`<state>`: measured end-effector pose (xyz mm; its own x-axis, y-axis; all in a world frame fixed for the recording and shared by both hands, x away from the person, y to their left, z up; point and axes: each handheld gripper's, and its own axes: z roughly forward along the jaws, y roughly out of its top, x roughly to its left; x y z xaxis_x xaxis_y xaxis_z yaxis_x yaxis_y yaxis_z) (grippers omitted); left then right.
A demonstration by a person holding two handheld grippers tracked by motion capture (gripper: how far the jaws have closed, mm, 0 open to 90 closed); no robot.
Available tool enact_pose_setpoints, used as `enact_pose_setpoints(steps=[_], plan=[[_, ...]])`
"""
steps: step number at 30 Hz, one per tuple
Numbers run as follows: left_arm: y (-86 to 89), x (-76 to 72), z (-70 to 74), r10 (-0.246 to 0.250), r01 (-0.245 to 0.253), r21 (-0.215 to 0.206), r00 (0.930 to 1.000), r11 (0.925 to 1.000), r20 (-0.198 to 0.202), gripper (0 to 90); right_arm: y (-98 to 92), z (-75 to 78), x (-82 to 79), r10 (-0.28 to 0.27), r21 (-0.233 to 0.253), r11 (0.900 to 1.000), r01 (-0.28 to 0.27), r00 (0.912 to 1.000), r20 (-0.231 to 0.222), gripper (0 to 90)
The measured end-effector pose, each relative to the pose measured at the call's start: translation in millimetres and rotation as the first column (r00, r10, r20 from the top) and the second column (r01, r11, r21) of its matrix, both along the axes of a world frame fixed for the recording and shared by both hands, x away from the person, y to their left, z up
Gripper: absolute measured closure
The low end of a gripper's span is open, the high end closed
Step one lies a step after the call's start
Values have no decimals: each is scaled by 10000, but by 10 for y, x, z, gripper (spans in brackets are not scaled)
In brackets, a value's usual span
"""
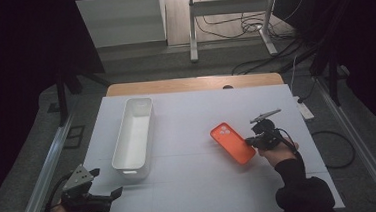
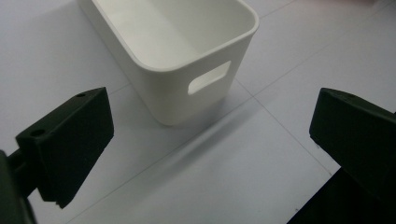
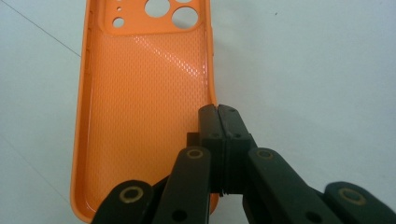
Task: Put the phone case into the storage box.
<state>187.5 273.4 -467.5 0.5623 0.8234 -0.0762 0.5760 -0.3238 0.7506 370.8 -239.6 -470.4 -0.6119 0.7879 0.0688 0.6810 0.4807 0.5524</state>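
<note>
Two grippers on the go here. Right gripper (image 1: 252, 140) sits near the right edge of the white table (image 1: 201, 185), and its jaws are pressed together on the long side wall of an orange phone case (image 1: 232, 143). In the right gripper view you can see the tips (image 3: 218, 116) pinching that wall, with the case (image 3: 144, 102) lying open side up and its camera cutouts at the far end. Case rests flat on the surface, right of the middle. Left gripper (image 1: 106, 184) hangs at the near left corner with its jaws spread wide, nothing between them, aimed at the near end of a white bin (image 2: 187, 56). That bin (image 1: 134, 135) lies lengthwise along the left side, well apart from the case.
</note>
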Motion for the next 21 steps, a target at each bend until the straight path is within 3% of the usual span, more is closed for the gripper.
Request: enact_pose_setpoints(steps=[5,20,21], plan=[[20,15,-2,-5,2,-222,9999,9998,-142,9,-15,65,-40,43,222,9997,-46,9999,148,889],[1,42,-3,-214,211,-97,9991,9997,-357,0,-13,235,-180,250,771,9966,-305,9972,707,889],[5,51,0,-259,251,-255,9992,9994,-316,0,-9,250,-191,263,796,9963,-325,9966,776,888]])
